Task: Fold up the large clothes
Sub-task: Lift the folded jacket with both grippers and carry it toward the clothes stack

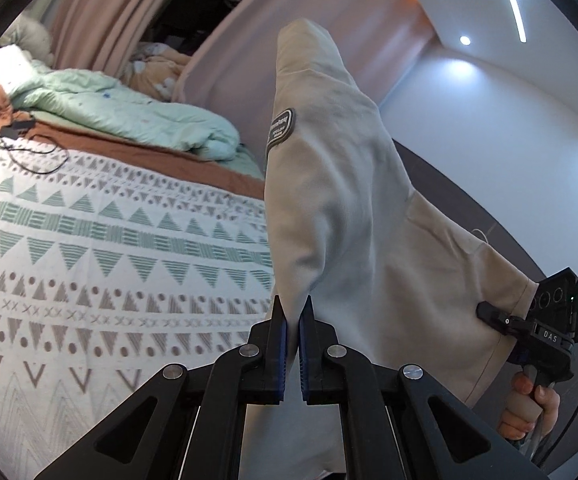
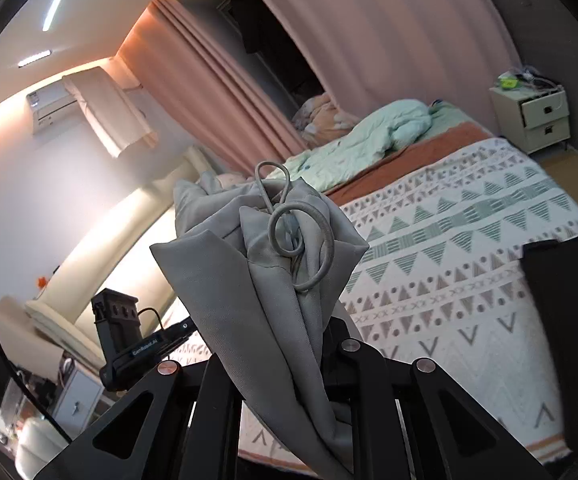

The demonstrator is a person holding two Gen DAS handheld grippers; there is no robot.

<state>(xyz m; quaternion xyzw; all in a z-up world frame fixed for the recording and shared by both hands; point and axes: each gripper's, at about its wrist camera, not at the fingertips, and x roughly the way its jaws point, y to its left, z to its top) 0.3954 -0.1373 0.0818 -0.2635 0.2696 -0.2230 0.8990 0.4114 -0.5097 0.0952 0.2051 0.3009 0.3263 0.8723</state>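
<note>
Above the patterned bed (image 1: 89, 240), I hold the beige garment (image 1: 349, 200) stretched between my left gripper (image 1: 292, 312), pinched shut on one edge, and my right gripper (image 1: 489, 314), clamped on the bunched drawstring end, bed below and ahead.

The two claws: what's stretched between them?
The beige garment. In the left wrist view it spans from the left claw to the right claw, both pinching its cloth above the bed.

Both wrist views close behind own jaws, angled down; share patterned bedspread (image 1: 109, 240) (image 2: 469, 240), pink curtain (image 1: 101, 12) (image 2: 217, 92).
</note>
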